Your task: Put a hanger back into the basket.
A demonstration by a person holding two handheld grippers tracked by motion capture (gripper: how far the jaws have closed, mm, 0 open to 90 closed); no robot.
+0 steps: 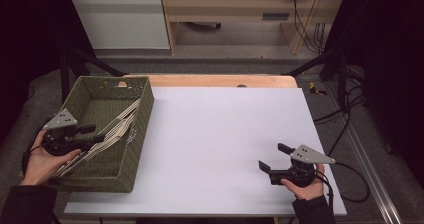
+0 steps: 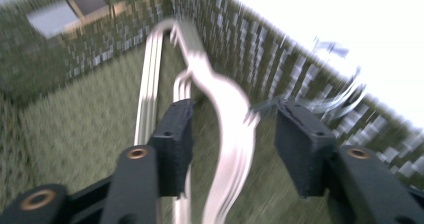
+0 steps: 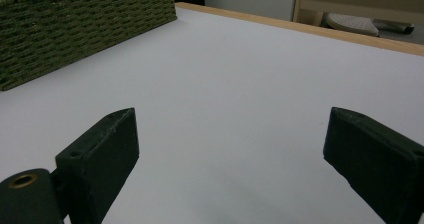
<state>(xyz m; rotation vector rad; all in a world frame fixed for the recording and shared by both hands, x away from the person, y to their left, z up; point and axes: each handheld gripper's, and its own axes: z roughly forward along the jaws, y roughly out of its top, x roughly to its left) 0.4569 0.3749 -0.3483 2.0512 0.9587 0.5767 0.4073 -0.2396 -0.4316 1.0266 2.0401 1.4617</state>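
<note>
No legible text, seemingly.

tongs (image 1: 93,136): black | grey three-cornered plates | black cables | dark sleeves

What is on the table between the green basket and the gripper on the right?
Nothing. In the high view, the white table top is bare between the basket and the right gripper.

The high view is dim at both side edges, where the room falls to black, while the white worktop (image 1: 220,144) is evenly lit and casts little shadow. The left gripper view is heavily motion-blurred: the woven basket (image 2: 260,59) and the pale hangers (image 2: 227,109) smear, and the upper right is blown out. The right gripper view is sharp and softly lit, its near fingers (image 3: 100,154) dark.
</note>
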